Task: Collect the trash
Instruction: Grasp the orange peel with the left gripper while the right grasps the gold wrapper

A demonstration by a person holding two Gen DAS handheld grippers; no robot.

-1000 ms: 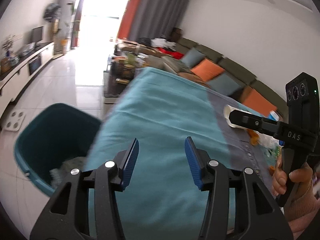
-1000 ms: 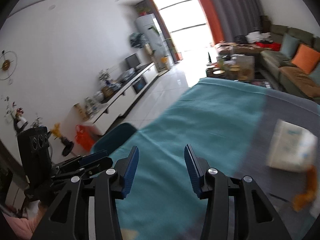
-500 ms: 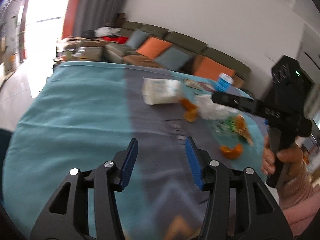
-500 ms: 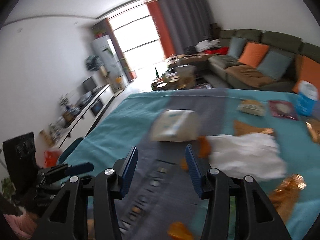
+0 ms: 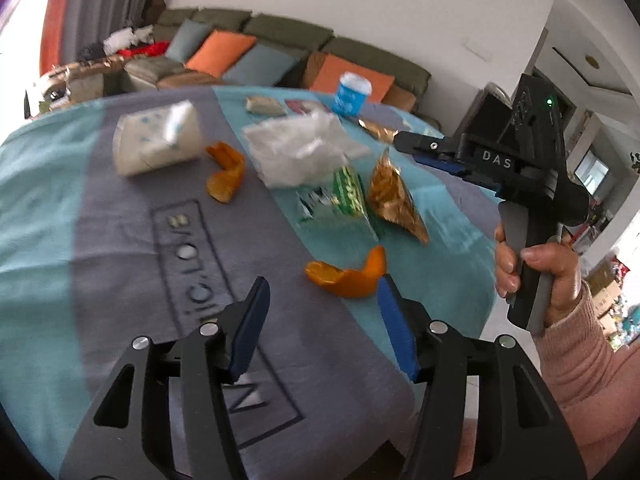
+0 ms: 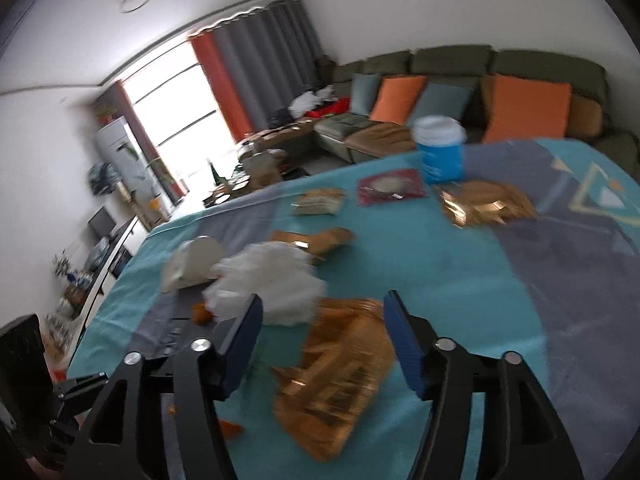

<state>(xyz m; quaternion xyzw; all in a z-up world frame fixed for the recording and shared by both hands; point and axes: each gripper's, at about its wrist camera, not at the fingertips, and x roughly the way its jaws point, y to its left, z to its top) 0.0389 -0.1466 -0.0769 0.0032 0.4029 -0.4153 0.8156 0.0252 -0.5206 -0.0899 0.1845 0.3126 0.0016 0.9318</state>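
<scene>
Hovering over counter [image 5: 120, 280]: left tongs [image 5: 322, 320], jaws apart, empty, orange peel [image 5: 348, 278] just ahead. Right tongs [image 6: 322, 340], jaws apart, above blurred gold wrapper [image 6: 340, 376], contact unclear. White plastic bag [image 6: 268, 284], tissue pack [image 5: 156, 144], blue cup [image 6: 440, 152] scattered beyond; lettering illegible.

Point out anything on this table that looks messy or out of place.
Litter lies scattered on the teal-and-grey tablecloth: curled orange peels, a crumpled white plastic bag, a torn green wrapper and a crinkled gold foil wrapper.
</scene>
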